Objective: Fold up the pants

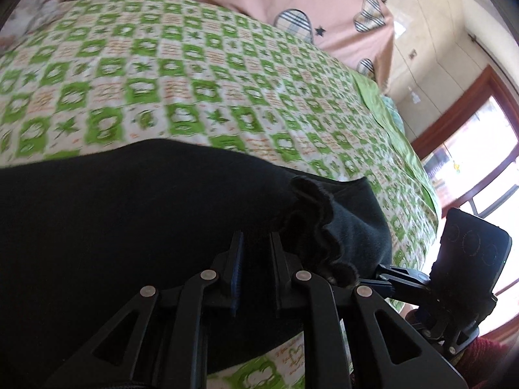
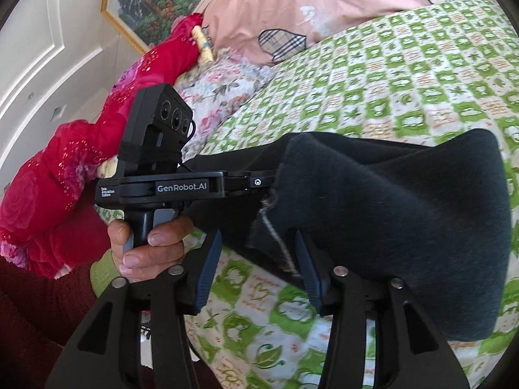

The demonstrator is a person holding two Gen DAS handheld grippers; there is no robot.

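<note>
Here the right gripper [image 2: 258, 236] stands well open. A raw edge of the black pants [image 2: 405, 227], with a pale thread running along it, hangs in the gap. Neither blue pad squeezes it, though the right-hand pad lies against the cloth.

The left gripper [image 1: 256, 243] shows only a narrow slot between its fingers. That slot is filled with black. With dark cloth against dark fingers I cannot tell whether the pads pinch the fabric or merely lie over it. In the right wrist view its tips vanish into a raised fold of the pants, and the person's left hand [image 2: 152, 243] grips its handle.

The pants lie near the front edge of the bed, on the green-checked sheet [image 1: 194, 81]. They are doubled into a thick band, with a frilled hem [image 1: 318, 223] just beside the left fingers. The long axis runs crosswise along the bed's near edge. One end passes out of the left wrist view on its left side. The hem end points toward the window side. Beyond are a pink quilt with plaid hearts [image 1: 324, 0] and a red garment [image 2: 65, 178], both apart from the pants.

This looks like the laying-down of a fold, with one side already let go. The next move calls for drawing both sets of fingers out flat and slowly so the layers do not drag. Then one end of the band must be taken to double it along its length.
</note>
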